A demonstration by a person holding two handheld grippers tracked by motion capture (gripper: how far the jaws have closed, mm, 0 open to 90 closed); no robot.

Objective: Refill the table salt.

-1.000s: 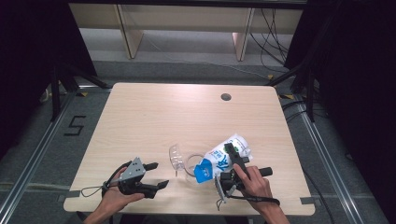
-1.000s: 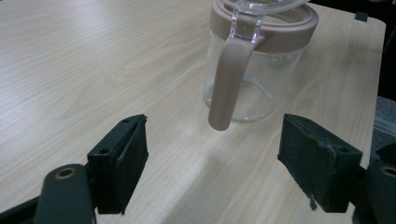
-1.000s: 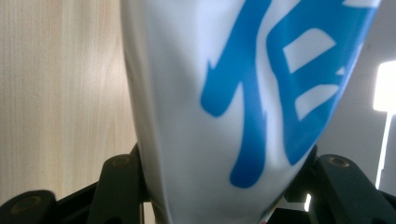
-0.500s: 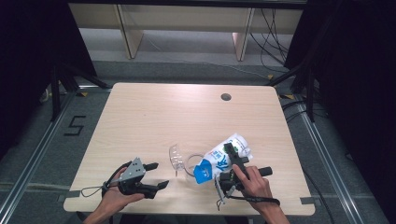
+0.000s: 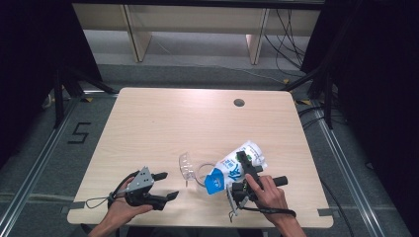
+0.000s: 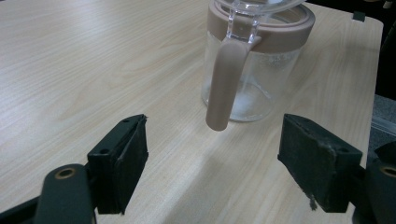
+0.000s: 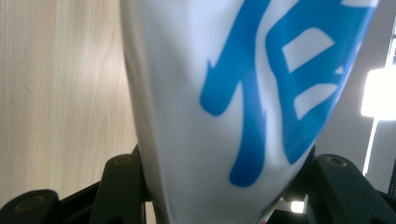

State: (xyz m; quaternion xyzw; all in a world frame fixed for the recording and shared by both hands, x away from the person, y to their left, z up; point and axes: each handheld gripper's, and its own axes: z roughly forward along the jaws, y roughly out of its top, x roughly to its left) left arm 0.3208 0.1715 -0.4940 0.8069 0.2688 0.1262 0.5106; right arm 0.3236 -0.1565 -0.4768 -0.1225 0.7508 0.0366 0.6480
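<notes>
Currently the right claw [image 5: 240, 170] is pinching the white-and-blue bag [image 5: 236, 165], tilting its blue end over the glass jug [image 5: 197, 173] mid-bench [image 5: 188, 123]. Pouring is probably underway; nothing is visibly falling. Left claw [image 5: 165, 185] is waiting spread beside the jug.

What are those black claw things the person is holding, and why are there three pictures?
They are hand-held grabbers: a person squeezes them like tongs. One picture looks down from above at the light wooden table. The other two come from little cameras riding on each grabber.

The left gripper is open and empty. Its camera looks at a clear glass jug with a brownish-pink rim and handle, standing upright just ahead of its two black jaws.

The right gripper is squeezing a white plastic bag with blue writing, tilted with its blue end over the jug. Its camera sits so close that the bag looks huge.
</notes>
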